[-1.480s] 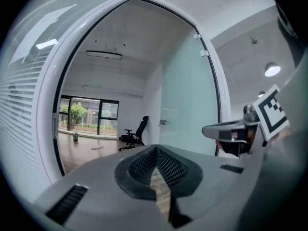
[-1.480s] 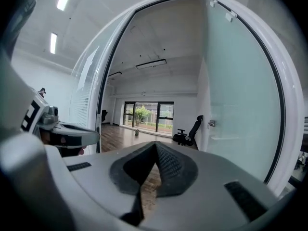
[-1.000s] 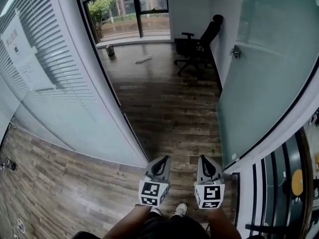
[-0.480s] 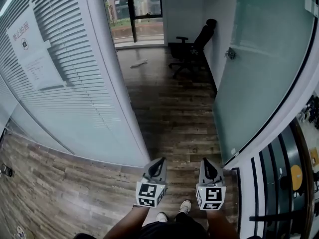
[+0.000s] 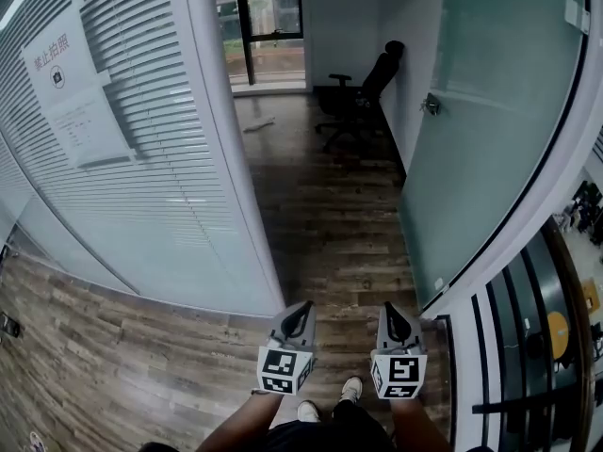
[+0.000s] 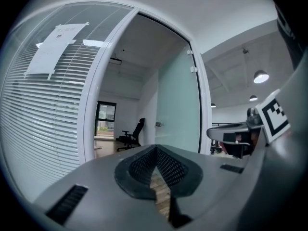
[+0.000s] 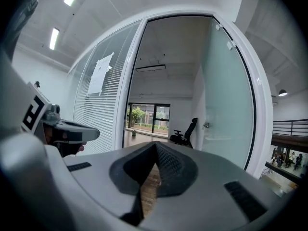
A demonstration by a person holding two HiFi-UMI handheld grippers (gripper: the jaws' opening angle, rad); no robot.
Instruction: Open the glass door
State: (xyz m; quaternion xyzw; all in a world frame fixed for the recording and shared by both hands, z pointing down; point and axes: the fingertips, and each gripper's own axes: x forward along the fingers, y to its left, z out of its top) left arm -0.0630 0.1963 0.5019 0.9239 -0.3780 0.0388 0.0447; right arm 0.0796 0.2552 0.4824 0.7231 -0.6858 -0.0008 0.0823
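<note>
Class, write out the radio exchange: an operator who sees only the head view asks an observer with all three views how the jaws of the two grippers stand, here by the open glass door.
Operator: The head view shows me the glass door standing open, but I see the left gripper only from above. How are its jaws?
Observer: In the left gripper view its jaws are together, with nothing between them.
Operator: And the right gripper?
Observer: The right gripper view shows its jaws together too, with nothing held.
</note>
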